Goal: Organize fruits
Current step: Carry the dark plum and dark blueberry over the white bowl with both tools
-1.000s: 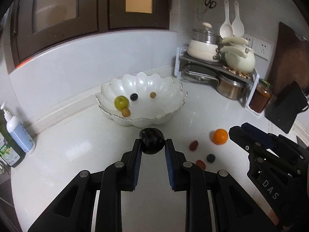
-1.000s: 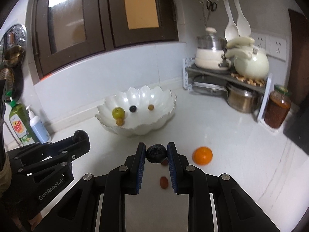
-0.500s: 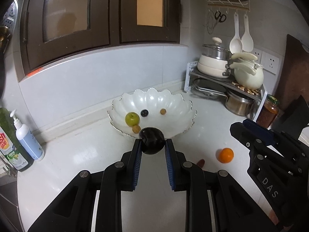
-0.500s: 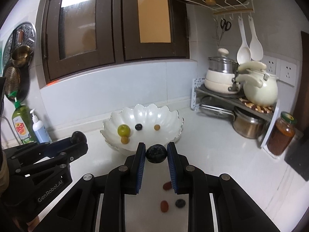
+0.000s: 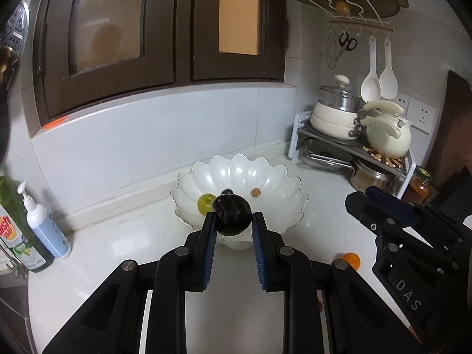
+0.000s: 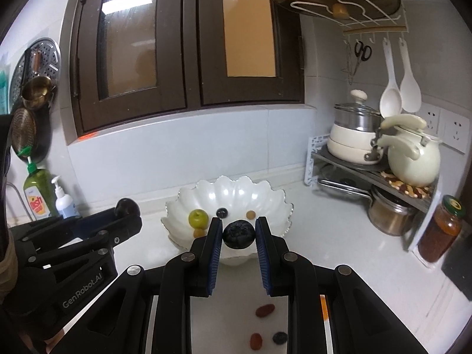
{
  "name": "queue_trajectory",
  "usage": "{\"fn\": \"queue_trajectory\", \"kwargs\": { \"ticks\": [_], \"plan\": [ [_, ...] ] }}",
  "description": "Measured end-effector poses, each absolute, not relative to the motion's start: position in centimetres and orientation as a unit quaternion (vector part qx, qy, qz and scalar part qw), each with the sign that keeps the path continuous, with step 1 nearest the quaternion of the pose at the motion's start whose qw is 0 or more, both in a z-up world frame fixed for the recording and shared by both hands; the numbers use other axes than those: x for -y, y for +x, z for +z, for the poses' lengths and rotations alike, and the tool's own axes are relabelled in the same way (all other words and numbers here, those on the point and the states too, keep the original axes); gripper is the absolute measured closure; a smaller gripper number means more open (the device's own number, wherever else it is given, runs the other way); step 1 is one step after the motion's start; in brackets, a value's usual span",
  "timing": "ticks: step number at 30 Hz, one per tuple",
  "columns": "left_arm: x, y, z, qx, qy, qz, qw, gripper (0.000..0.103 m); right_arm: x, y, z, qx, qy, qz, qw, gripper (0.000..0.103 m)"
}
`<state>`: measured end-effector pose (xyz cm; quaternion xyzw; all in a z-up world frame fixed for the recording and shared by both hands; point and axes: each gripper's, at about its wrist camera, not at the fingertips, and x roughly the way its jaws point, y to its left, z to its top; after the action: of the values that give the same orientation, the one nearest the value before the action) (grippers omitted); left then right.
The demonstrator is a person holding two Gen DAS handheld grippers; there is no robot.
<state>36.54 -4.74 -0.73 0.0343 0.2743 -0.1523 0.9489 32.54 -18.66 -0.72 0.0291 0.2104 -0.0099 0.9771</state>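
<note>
Right now my left gripper (image 5: 233, 221) is clamped on a dark plum (image 5: 232, 214), my right gripper (image 6: 238, 233) on a wrinkled dark fruit (image 6: 238, 234), both held before the scalloped white bowl (image 6: 259, 194). A pot rack (image 6: 371, 174) crowds the right corner, soap bottles (image 5: 44, 230) the left. Bare counter (image 6: 339, 236) lies between. Inside the bowl: a green fruit (image 6: 198, 218) and small ones.

bowl (image 5: 290, 190) front hidden behind plum (image 5: 232, 214), orange (image 6: 324, 309) mostly behind right finger, dish soap (image 5: 16, 230) cut by edge
</note>
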Motion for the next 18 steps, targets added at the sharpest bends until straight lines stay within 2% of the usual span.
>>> {"fn": "queue_trajectory", "kwargs": {
  "ticks": [18],
  "plan": [
    [5.3,40.1,1.7,-0.26,0.029,-0.138,0.955,0.078,19.5,36.7,1.4,-0.205,0.021,-0.002,0.979,0.079]
  ]
}}
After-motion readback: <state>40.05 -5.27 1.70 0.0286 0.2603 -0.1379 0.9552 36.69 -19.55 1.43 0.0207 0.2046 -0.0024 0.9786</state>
